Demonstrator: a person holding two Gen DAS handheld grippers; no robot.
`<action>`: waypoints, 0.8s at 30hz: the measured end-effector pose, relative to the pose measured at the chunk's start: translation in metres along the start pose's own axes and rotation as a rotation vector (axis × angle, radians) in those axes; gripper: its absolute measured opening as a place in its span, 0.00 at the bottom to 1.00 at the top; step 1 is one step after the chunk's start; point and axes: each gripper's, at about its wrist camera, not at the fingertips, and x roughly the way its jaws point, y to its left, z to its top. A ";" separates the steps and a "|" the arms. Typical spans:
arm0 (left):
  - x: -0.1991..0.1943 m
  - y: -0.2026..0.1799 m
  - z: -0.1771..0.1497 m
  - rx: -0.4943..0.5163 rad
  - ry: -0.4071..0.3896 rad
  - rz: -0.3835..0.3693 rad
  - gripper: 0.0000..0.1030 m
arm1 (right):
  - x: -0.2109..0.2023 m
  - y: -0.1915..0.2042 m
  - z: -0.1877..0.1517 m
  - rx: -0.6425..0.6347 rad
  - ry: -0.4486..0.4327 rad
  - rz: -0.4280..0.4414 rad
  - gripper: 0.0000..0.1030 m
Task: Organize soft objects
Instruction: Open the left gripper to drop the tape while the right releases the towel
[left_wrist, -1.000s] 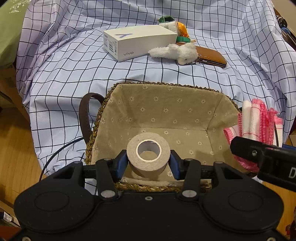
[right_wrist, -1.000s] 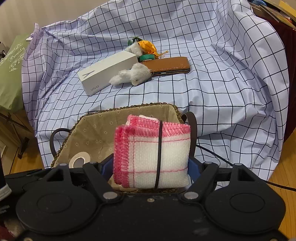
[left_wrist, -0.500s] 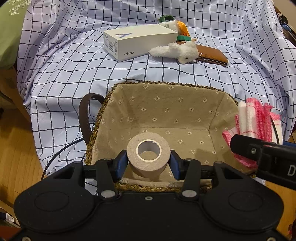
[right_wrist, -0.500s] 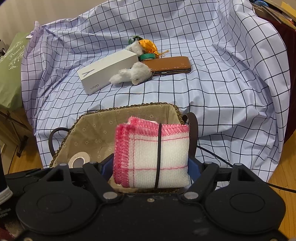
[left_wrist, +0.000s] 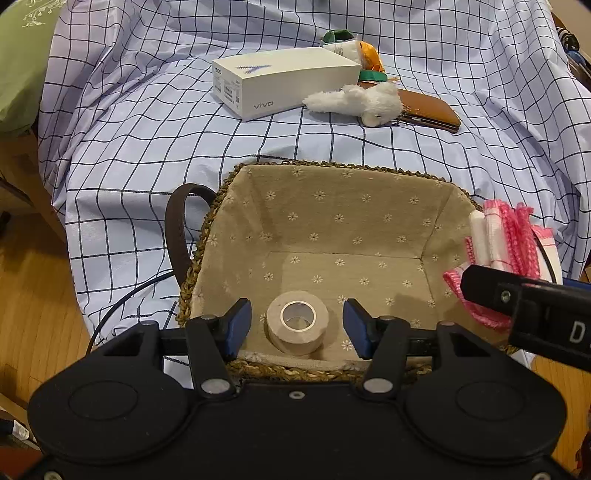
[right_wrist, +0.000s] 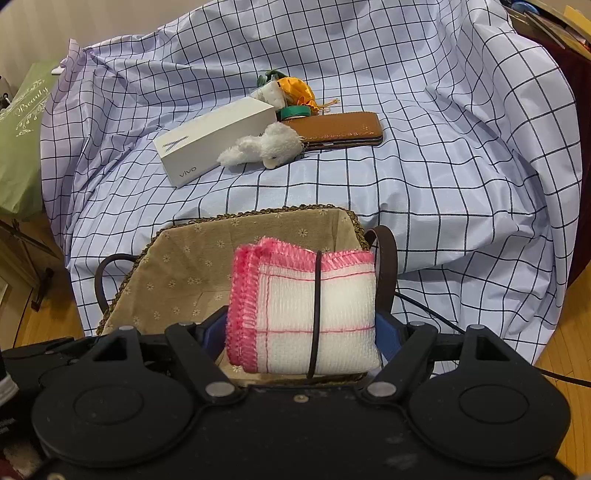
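Left gripper (left_wrist: 297, 326) hangs over the near end of the basket (left_wrist: 332, 168) with its jaws just opened. The roll of tape (left_wrist: 297, 325) lies on the flowered lining between the blue pads (left_wrist: 238, 325), clear of both, so it looks let go on purpose, dropped where soft things are gathered.

The right gripper (right_wrist: 301, 328) is clamped on the folded pink-edged cloth (right_wrist: 303, 310), which a dark band keeps in a tidy bundle. It holds the cloth above the basket's right side, probably waiting its turn to go in, since the other gripper occupies the near end.

Other things sit farther back on the checked sheet (right_wrist: 443, 184). A white plush toy (right_wrist: 266, 149) lies against a white box (right_wrist: 214, 144) and touches a brown case (right_wrist: 340, 129). An orange and green bundle (right_wrist: 291, 92) rests just behind them. The plush toy seems the next soft thing to fetch; the box and case are hard and likely stay put.

Little blocks the way into the basket. Its far half is bare, its brown handle (left_wrist: 177, 236) stands at the left side, and a black cable (left_wrist: 129, 306) trails below it.
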 end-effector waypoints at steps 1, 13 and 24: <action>0.000 0.000 0.000 -0.001 0.001 -0.001 0.53 | 0.000 0.000 0.000 0.001 0.000 0.001 0.76; -0.002 0.001 0.000 -0.006 -0.002 0.002 0.53 | -0.004 -0.001 0.001 0.016 -0.019 0.037 0.80; -0.003 0.001 0.000 -0.005 -0.004 0.003 0.54 | -0.001 -0.003 -0.001 0.021 -0.002 0.020 0.80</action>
